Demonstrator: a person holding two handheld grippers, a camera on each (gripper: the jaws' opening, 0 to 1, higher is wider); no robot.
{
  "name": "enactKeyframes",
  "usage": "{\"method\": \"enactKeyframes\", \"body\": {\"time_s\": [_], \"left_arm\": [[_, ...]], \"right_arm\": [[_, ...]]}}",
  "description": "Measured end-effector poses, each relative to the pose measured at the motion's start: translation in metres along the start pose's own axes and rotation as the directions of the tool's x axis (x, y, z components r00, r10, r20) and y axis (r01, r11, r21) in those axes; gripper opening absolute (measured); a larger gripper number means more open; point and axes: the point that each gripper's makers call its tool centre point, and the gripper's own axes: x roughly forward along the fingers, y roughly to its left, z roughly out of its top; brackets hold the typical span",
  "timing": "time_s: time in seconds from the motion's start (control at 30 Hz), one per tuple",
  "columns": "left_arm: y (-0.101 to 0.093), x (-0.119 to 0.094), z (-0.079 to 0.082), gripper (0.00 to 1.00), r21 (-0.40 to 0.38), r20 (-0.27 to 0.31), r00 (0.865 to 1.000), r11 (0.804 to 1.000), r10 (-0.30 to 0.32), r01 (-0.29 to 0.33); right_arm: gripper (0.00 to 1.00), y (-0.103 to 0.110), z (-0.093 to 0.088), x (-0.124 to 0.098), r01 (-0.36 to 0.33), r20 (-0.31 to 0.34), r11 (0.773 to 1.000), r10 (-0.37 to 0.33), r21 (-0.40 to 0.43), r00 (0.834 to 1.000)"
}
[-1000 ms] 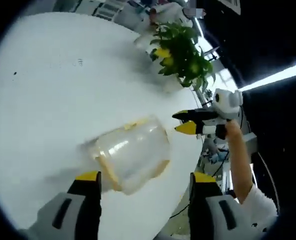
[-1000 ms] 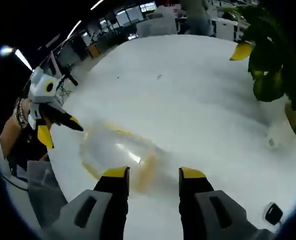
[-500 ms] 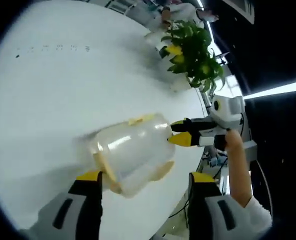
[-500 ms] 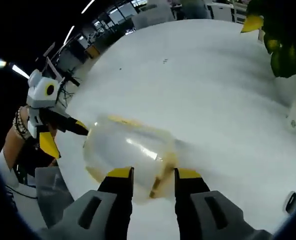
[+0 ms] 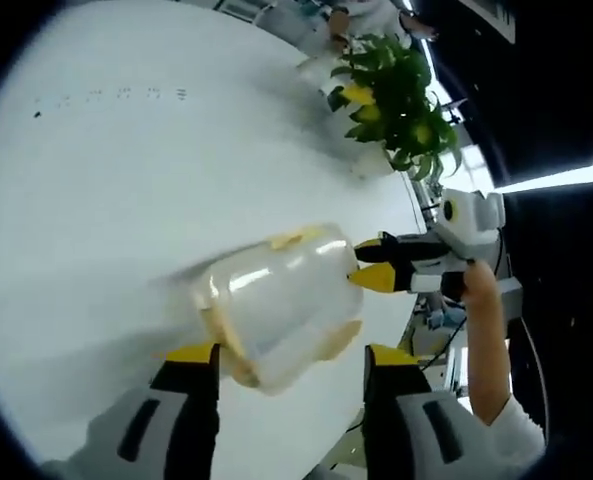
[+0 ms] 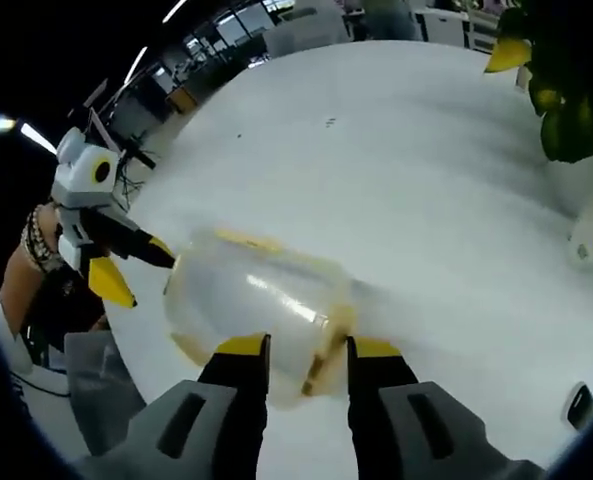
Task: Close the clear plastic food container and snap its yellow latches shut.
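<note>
A clear plastic container (image 5: 276,300) with yellow latches rests on the white round table (image 5: 106,180), near its edge. My left gripper (image 5: 292,356) is open, and the container's near end lies between its yellow-tipped jaws. From the right, my right gripper (image 5: 374,262) reaches the container's far end. In the right gripper view the container (image 6: 251,295) is blurred. There my right gripper (image 6: 308,348) has its jaws narrowed on the near rim, with a yellow latch (image 6: 328,345) between them. My left gripper (image 6: 136,268) stands at the container's left end, jaws apart.
A potted green plant (image 5: 391,95) stands at the table's far side, also the plant (image 6: 566,100) at upper right. A person's forearm (image 5: 486,340) holds the right gripper beyond the table edge. A small black object (image 6: 579,405) lies at lower right.
My right gripper has come up to the container and its jaws have narrowed around the latch end. My left gripper's jaws have drawn in slightly.
</note>
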Motion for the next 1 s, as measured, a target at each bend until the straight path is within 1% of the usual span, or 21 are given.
{"method": "enactKeyframes", "body": {"time_s": [0.03,0.1,0.13,0.2,0.27,0.3,0.37,0.43,0.47,0.5,0.57,0.73,1.0], "left_arm": [[0.004,0.001,-0.001,0.47,0.014,-0.01,1.0,1.0,0.023,-0.023],[0.008,0.003,0.002,0.44,0.014,-0.015,0.999,0.999,0.043,-0.043],[0.008,0.004,0.001,0.44,0.02,-0.019,0.999,0.999,0.044,-0.044],[0.01,0.005,0.002,0.43,0.002,-0.018,0.998,0.998,0.059,-0.059],[0.012,0.007,0.0,0.39,0.011,-0.024,0.996,0.996,0.087,-0.087],[0.017,0.008,-0.002,0.35,0.036,-0.032,0.992,0.992,0.123,-0.122],[0.02,0.009,-0.002,0.31,0.062,-0.039,0.988,0.987,0.152,-0.149],[0.022,0.009,-0.004,0.25,0.111,-0.045,0.981,0.977,0.187,-0.182],[0.026,0.009,-0.004,0.23,0.127,-0.046,0.976,0.97,0.213,-0.206],[0.021,0.01,-0.004,0.23,0.116,-0.044,0.98,0.975,0.193,-0.187],[0.022,0.01,-0.004,0.23,0.105,-0.048,0.978,0.975,0.203,-0.197],[0.022,0.01,-0.005,0.23,0.099,-0.049,0.978,0.975,0.203,-0.197],[0.022,0.01,-0.004,0.22,0.1,-0.054,0.975,0.973,0.214,-0.208]], "right_arm": [[0.28,0.0,0.0,0.0,-0.001,0.0,1.0,0.001,0.003,1.0],[0.28,0.0,0.0,0.0,-0.001,0.002,1.0,0.001,0.002,1.0],[0.28,0.0,0.0,0.0,-0.001,0.002,1.0,0.001,0.001,1.0],[0.28,0.0,0.0,0.0,-0.001,0.003,1.0,0.001,0.001,1.0],[0.28,0.0,0.0,0.0,-0.002,0.003,1.0,0.002,0.002,1.0],[0.28,0.0,0.0,0.0,-0.003,0.003,1.0,0.003,0.002,1.0],[0.28,0.0,0.0,0.0,-0.003,0.002,1.0,0.003,0.002,1.0],[0.28,0.0,0.0,0.0,-0.003,0.001,1.0,0.003,0.0,1.0],[0.28,-0.001,0.0,0.0,-0.003,0.002,1.0,0.003,0.001,1.0],[0.28,-0.001,0.0,0.0,-0.003,0.002,1.0,0.003,0.002,1.0],[0.28,-0.001,0.0,0.0,-0.004,0.001,1.0,0.004,0.003,1.0],[0.27,-0.001,0.0,0.0,0.004,-0.006,1.0,-0.004,0.002,1.0],[0.26,-0.002,0.0,0.001,-0.003,0.012,1.0,0.003,0.012,1.0]]}}
